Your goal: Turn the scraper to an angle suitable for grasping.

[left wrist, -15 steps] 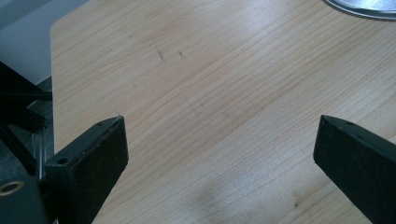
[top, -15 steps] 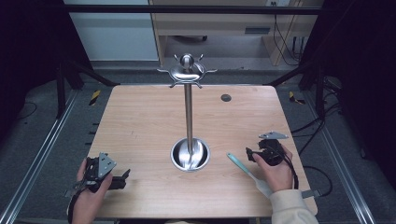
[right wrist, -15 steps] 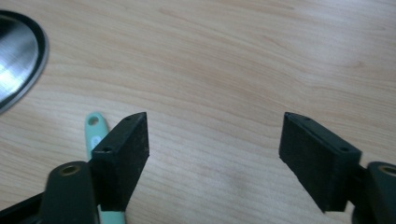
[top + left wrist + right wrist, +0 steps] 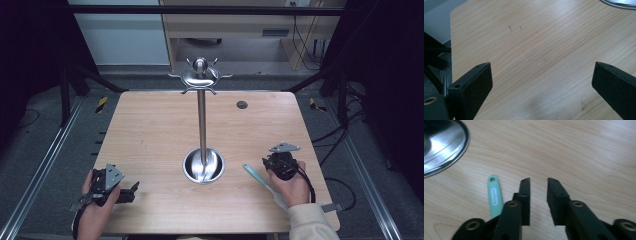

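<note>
From above, the left tool [image 4: 131,191] is seen at lower left and the right tool [image 4: 267,162] at lower right, beside a mint handle [image 4: 260,177].

In the left gripper view, jaws are spread over bare surface [image 4: 536,50].

In the right gripper view, jaws are narrowly parted, pinching nothing; the handle lies at their left, probably to be grasped for the steel stand [image 4: 202,125].

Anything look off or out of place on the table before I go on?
Nothing stands out. The metal stand is upright in its round base, hooks bare. The mint-green handle lies flat on the wooden table, beside the right tongs, not between the jaws. No spills or damage seen.
</note>
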Demonstrator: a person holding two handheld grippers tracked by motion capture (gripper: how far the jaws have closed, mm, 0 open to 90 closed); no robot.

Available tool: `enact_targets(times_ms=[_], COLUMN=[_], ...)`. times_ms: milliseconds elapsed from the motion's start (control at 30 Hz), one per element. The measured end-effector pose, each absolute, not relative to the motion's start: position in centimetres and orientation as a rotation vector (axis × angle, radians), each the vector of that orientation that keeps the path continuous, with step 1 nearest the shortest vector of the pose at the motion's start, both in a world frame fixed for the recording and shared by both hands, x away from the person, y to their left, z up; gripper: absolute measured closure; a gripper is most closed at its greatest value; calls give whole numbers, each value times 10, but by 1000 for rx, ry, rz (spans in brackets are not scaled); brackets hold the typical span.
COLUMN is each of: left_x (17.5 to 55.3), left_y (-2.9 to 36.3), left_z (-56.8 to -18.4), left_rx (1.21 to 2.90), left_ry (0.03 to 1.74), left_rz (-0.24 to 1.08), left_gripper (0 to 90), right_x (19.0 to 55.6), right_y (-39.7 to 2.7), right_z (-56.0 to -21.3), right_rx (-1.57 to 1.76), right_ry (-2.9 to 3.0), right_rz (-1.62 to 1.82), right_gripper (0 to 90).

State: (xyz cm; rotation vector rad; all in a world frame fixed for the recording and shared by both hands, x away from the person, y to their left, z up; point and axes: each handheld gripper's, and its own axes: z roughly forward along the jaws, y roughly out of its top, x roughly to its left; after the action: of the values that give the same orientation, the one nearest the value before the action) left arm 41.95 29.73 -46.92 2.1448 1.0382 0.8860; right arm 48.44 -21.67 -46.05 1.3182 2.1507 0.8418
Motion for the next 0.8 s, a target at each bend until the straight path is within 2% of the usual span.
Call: enact_targets(times_ms=[133, 800], left_x=[420, 421], left_y=[297, 296], left_z=[-469, -470], left_rx=[2147, 2158], left_ry=[1037, 1030], left_rz=[885, 889], left_gripper=[28, 28], right_x=[483, 487], right_y=[-210, -187], right_z=[-463, -476], right_rx=[1260, 1174], right_ry=[2232, 2396], right_rz=[836, 732], right_gripper=[900, 900])
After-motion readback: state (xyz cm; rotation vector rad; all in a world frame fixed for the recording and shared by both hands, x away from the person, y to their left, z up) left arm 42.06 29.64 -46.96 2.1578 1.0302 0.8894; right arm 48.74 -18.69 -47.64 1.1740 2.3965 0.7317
